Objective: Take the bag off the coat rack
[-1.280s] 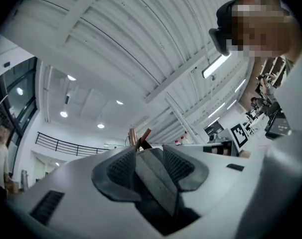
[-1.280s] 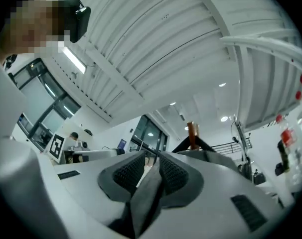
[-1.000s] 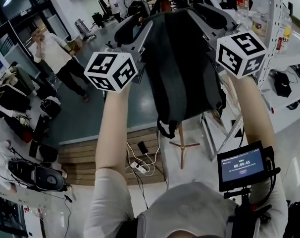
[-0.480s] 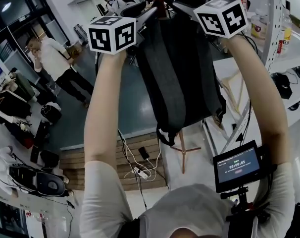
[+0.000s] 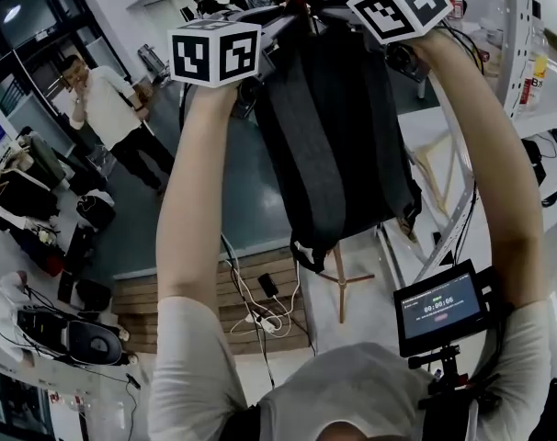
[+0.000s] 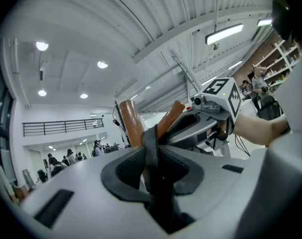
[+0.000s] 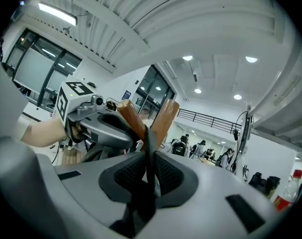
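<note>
A dark grey backpack (image 5: 338, 136) hangs by its top strap from a wooden coat rack whose foot (image 5: 341, 278) stands on the floor below it. Both arms are raised to the bag's top; the marker cubes (image 5: 214, 53) (image 5: 398, 3) sit either side of it. In the left gripper view my left gripper (image 6: 152, 156) has the black strap (image 6: 150, 141) between its pads, jaws closing onto it, with two wooden pegs (image 6: 130, 126) just behind. My right gripper (image 7: 148, 166) is shut on the same strap (image 7: 149, 146) from the other side, pegs (image 7: 165, 116) behind it.
A person in a white shirt (image 5: 108, 108) stands at the left beside bags on the floor (image 5: 30, 173). A power strip with cables (image 5: 260, 306) lies on a wooden step. White shelving (image 5: 527, 81) runs along the right. A small monitor (image 5: 441, 306) hangs near my right elbow.
Both grippers have risen from the bag's shoulders to its top at the rack's pegs and drawn closer together. The backpack still hangs in place.
</note>
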`<action>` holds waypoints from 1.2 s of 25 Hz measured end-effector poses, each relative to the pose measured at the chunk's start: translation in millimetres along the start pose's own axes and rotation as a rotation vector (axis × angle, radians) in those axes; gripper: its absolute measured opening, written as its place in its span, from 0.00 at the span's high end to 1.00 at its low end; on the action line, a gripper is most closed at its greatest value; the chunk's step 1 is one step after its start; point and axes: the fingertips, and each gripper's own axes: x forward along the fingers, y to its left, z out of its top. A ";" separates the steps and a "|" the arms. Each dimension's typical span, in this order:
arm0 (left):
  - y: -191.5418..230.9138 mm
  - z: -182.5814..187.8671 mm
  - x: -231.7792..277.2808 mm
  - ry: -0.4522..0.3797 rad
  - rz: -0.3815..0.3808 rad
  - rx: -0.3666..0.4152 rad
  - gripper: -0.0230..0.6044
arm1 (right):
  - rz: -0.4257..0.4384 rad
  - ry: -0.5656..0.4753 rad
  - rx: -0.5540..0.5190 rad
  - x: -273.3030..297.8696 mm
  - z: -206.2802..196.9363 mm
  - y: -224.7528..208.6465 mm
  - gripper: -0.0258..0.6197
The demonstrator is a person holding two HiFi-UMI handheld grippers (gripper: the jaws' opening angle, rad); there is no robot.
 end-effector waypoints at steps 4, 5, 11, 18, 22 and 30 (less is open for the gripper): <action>2.9 -1.0 -2.1 -0.010 0.056 -0.023 0.87 | -0.049 0.008 -0.014 2.9 1.1 1.3 0.89; 4.0 -0.7 -2.8 -0.011 0.071 -0.020 0.88 | -0.066 0.003 -0.018 3.3 2.1 1.3 0.89; 3.0 -0.3 -7.4 -0.032 0.136 -0.009 0.89 | -0.131 -0.061 -0.008 -0.5 3.7 1.0 0.90; 0.0 13.9 -17.9 -0.036 0.118 -0.066 0.90 | -0.169 -0.123 0.049 -14.7 18.3 -2.1 0.90; -9.1 33.6 -34.2 -0.061 0.136 -0.032 0.90 | -0.174 -0.165 0.038 -30.8 37.2 6.2 0.90; -26.1 63.6 -70.6 -0.113 0.157 0.005 0.90 | -0.178 -0.240 -0.030 -57.1 70.7 32.2 0.90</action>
